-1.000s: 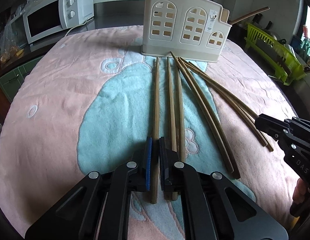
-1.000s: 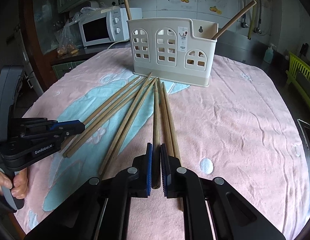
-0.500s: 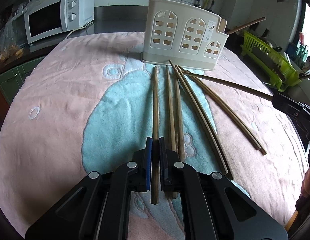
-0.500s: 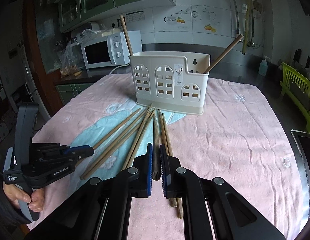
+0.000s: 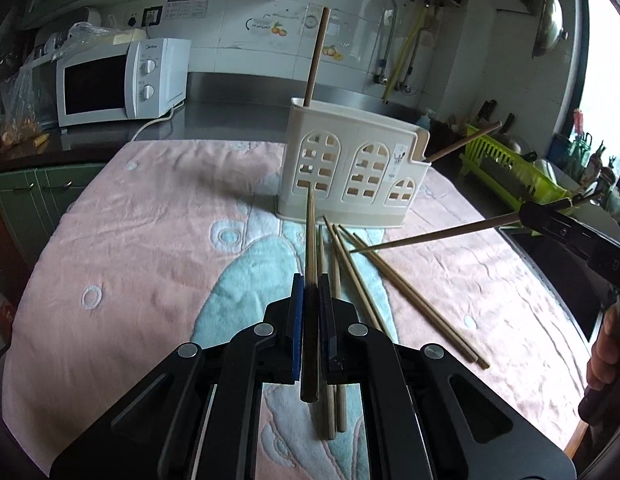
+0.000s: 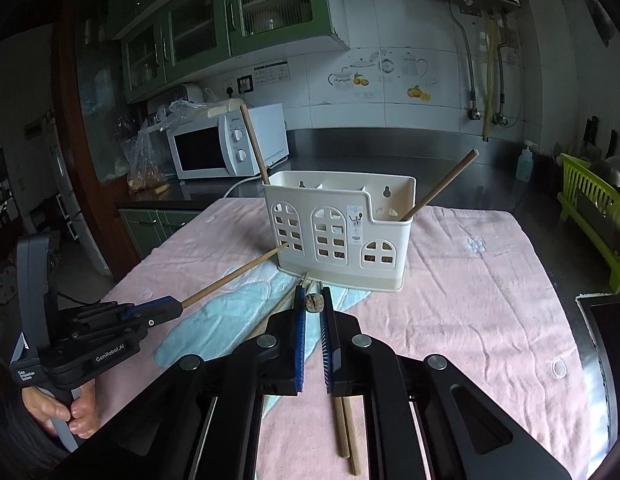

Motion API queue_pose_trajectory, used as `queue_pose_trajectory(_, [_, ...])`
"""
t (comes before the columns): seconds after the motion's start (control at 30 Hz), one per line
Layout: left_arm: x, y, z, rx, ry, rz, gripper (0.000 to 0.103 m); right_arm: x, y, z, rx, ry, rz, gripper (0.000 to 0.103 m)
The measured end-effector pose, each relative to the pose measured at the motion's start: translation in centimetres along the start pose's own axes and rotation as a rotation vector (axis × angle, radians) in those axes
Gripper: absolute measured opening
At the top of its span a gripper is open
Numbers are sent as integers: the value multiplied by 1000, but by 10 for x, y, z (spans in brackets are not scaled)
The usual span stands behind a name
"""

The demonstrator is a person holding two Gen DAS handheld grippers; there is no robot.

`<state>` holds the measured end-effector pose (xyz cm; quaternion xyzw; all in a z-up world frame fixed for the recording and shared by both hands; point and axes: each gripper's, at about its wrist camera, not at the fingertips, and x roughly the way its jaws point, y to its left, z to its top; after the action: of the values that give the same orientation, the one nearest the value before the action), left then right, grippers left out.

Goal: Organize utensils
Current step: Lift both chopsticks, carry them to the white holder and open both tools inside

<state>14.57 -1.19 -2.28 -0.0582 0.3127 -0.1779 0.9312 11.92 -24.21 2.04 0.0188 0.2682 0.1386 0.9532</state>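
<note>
Bench point(image 5: 109, 264): covered by a pink towel with a pale blue patch point(image 5: 253, 280) in the middle; it carries the holder and the loose chopsticks.
Microwave point(image 5: 117, 82): white, on the dark counter behind the bench, to the left of the holder.
Dish rack point(image 5: 506, 168): bright green, off the bench to the right in the left wrist view.
Utensil holder point(image 6: 338, 232): cream plastic with arched cut-out windows, upright at the far side of the towel; one chopstick point(image 6: 253, 140) stands up from its left compartment, another point(image 6: 442, 186) leans out of its low right end.
Left hand-held gripper point(image 5: 312, 320): clenched on a chopstick point(image 5: 310, 236) lifted clear of the towel, which runs forward between the blue pads with its tip pointing at the holder's left window; its dark back end sticks out toward the camera. In the right wrist view the person's hand point(image 6: 65, 412) grips the handle.
Right hand-held gripper point(image 6: 313, 320): clenched on a chopstick point(image 5: 434, 236), seen nearly end-on between its pads in its own view; from the left wrist view the stick slants down from the black jaws toward the bench, its tip just above the loose ones.
Loose chopsticks point(image 5: 406, 292): several lie on the towel in front of the holder, fanned out from a point near its base; two ends point(image 6: 346, 428) show under the right hand-held gripper.
</note>
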Motion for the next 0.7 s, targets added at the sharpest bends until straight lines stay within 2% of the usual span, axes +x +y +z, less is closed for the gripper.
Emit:
queue_pose_trajectory(0.1, [-4,2,11,-23,-14,-44,5,-1,-1,8,-2,-9,5,7])
queue_pose_trajectory(0.43, [-17,-1,41,15,-38,-33,5,-13,-5,42,-26,-73,-11,7])
queue_pose_trajectory(0.7, [-41,-5,81,71,-28,-41,5,-40,-14,84,-60,-126,-11,7])
